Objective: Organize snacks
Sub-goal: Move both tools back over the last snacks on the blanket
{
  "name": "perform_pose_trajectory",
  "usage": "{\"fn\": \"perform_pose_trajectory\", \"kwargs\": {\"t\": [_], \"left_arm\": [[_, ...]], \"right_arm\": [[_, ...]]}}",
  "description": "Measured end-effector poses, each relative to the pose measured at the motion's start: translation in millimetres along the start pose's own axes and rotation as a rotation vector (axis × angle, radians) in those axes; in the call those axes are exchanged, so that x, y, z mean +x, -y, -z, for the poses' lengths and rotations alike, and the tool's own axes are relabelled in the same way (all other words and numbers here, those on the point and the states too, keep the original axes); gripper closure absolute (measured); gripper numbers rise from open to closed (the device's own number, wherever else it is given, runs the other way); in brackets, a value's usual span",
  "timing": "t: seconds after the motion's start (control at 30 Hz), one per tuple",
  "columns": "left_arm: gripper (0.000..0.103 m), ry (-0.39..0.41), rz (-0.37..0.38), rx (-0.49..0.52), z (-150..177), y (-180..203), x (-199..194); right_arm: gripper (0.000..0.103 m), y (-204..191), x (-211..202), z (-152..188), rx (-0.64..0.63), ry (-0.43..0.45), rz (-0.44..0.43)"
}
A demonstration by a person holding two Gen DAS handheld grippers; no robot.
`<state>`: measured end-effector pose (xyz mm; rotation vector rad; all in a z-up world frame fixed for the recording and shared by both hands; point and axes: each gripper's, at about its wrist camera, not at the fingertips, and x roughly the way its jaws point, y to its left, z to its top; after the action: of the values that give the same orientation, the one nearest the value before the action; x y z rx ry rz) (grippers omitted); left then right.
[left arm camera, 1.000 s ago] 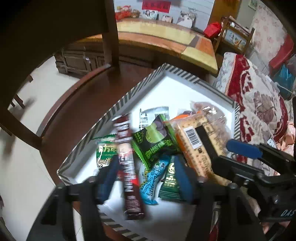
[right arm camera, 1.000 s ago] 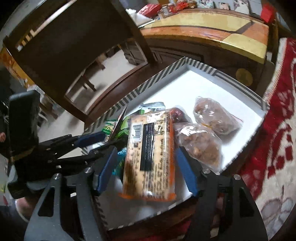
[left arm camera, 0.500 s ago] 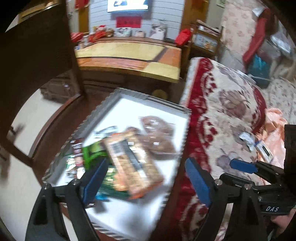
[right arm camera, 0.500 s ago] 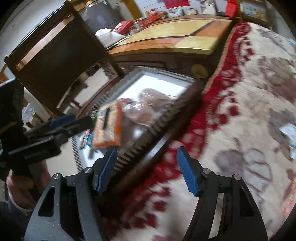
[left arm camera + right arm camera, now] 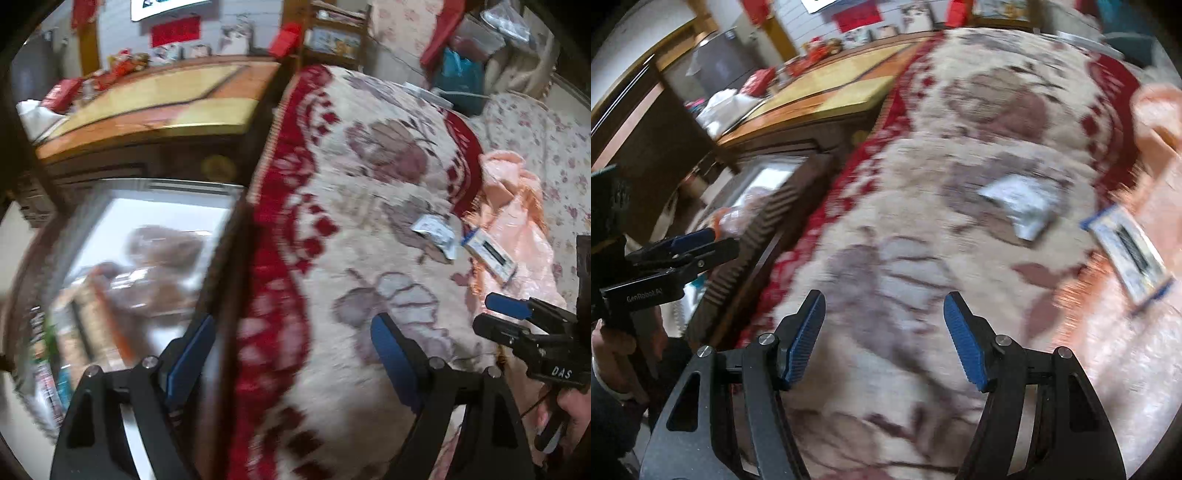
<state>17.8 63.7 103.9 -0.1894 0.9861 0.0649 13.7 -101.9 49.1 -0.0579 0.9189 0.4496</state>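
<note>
Both the left gripper (image 5: 291, 354) and the right gripper (image 5: 884, 338) are hanging spread and empty over the patterned blanket (image 5: 369, 221), probably heading for two packets (image 5: 1015, 206) far right, while other snacks are sitting in the white tray (image 5: 166, 206) at left.

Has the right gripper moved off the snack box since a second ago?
Yes. The right gripper, open and empty, has swung right: the snack box now sits far left, and the floral blanket lies beneath it.
</note>
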Motion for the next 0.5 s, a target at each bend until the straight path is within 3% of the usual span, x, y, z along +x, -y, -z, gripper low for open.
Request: {"fn": "perform_pose_trajectory", "kwargs": {"t": [0.3, 0.5], "left_arm": [[0.015, -0.085, 0.132, 0.104, -30.3, 77.2, 57.1], [0.015, -0.142, 0.207, 0.022, -61.3, 117.4, 95.2]], "right_arm": [[0.036, 72.7, -14.2, 4.0, 0.102, 0.012, 0.06], [0.036, 94.6, -22.7, -2.9, 0.135, 0.009, 0.08]]}}
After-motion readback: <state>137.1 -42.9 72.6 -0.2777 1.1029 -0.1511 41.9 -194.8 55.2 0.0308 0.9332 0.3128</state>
